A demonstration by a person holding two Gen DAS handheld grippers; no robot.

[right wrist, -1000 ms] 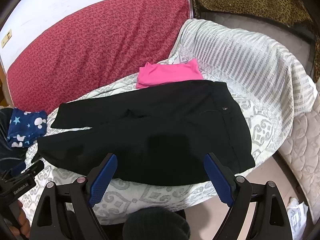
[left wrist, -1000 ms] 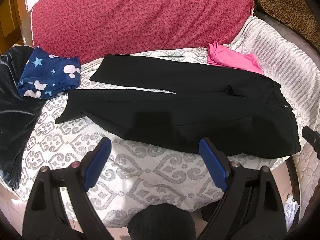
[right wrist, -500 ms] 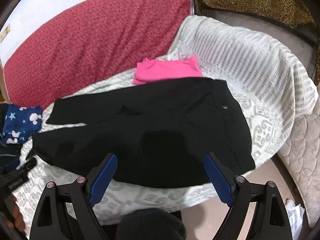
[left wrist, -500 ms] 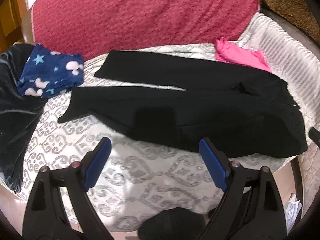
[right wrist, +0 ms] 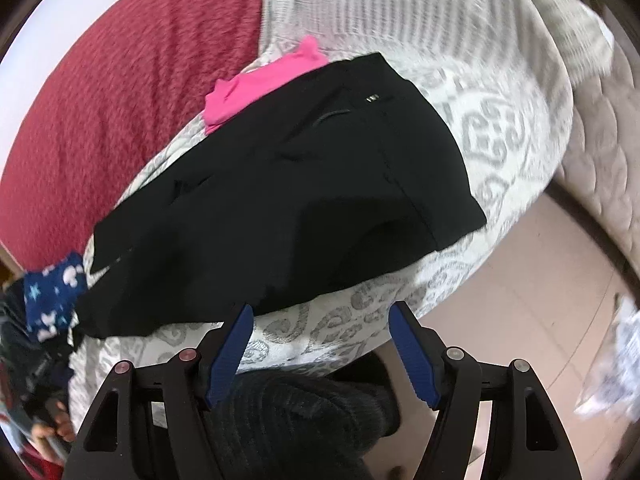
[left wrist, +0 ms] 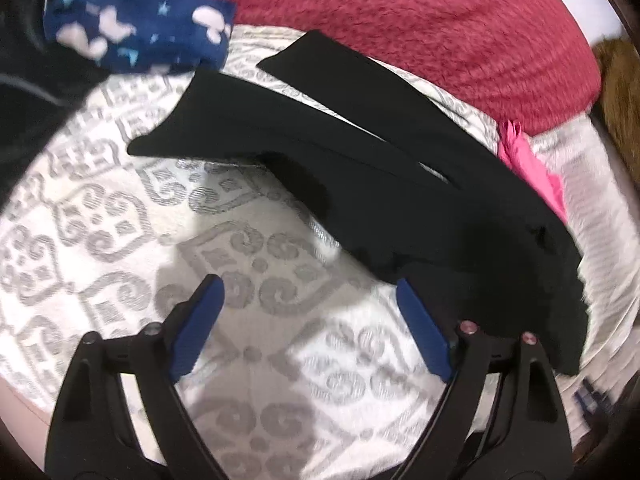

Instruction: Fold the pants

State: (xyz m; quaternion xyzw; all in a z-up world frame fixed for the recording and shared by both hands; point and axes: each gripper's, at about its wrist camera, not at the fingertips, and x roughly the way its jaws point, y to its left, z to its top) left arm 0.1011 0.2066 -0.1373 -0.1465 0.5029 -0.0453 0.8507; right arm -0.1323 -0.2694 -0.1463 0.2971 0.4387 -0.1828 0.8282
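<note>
**Grippers closing in on the near edge, and the margin is thin**

Pants [left wrist: 400, 184], black, smooth-woven and long-legged, lie flat across the white bed cover with grey scroll pattern [left wrist: 120, 240], both legs running toward the navy star-print fleece bundle [left wrist: 136, 12], waistband at the other end beside a folded bright pink garment [right wrist: 256, 88]. Left gripper [left wrist: 308, 312] hangs with fingers spread, nothing between them but patterned cover, the right blue pad just at the black hem. Right gripper [right wrist: 320, 332] has its fingers closing, still clear of the cloth, empty, poised just short of the pants' near edge.

Risks from here, as I judge them: close too early and the right fingers pinch only bed cover, dragging it along. Bite one layer alone and the fold comes up lopsided. Uneven lifting could twist the legs, or sweep cloth over the pink garment.
</note>
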